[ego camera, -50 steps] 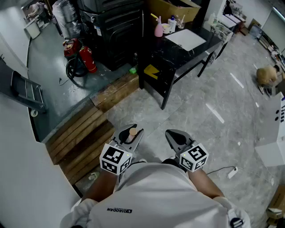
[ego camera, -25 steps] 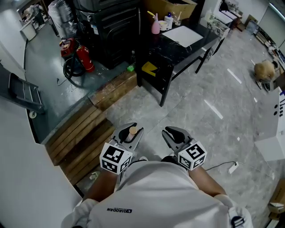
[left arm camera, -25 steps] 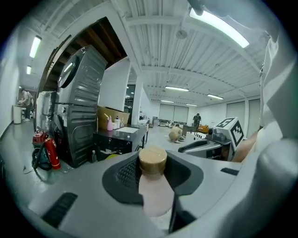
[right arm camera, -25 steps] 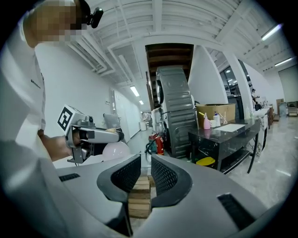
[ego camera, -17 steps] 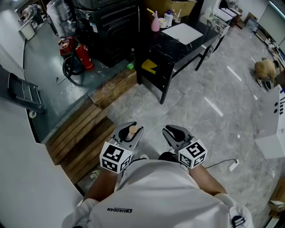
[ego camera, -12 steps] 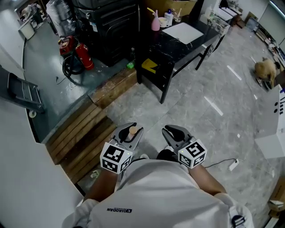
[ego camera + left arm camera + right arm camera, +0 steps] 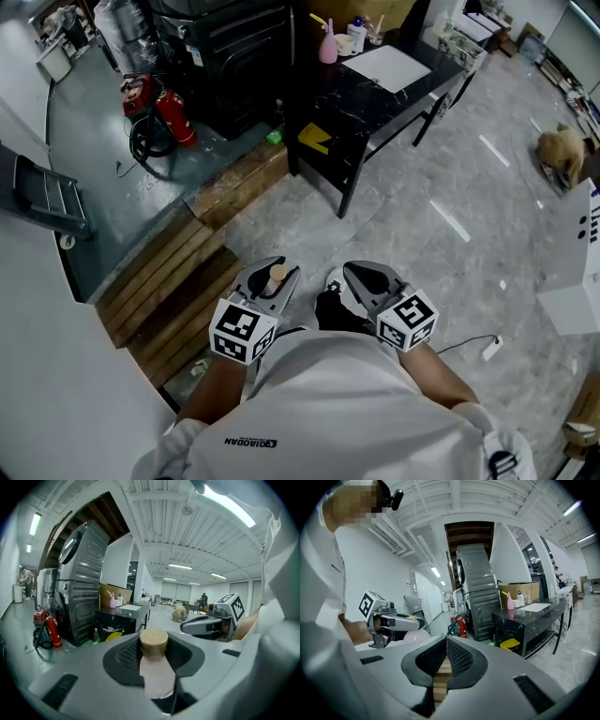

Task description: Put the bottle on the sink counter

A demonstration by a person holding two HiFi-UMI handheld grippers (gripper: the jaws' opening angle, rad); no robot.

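The left tool [image 7: 269,278] is clenched on a small pale pink bottle [image 7: 154,667] with a tan cap, which stands up between its jaws, low in front of the person and well apart from any worktop. The right tool [image 7: 366,280] is just beside it on the right, with its jaws pressed together and nothing in them. A dark shoe [image 7: 337,311] shows on the floor between the two tools. The grey tiled floor [image 7: 422,234] is open and bare from the tools out to the far black worktop [image 7: 366,108], and wide open on the right too. On the near left, a row of wooden planks [image 7: 173,281] makes a long edge beside the left tool, and past it a big white wall [image 7: 47,375] closes off that side. The worktop's near corner and thin legs stick out toward the open floor. On top of it lie a white sheet [image 7: 392,67] and, at the far end, a pink spray bottle [image 7: 328,47]. Left of the worktop stands a tall black machine [image 7: 234,52], with two red fire extinguishers [image 7: 164,111] on the darker floor beside it. A white plug on a thin cord [image 7: 487,349] lies on the floor at the near right.
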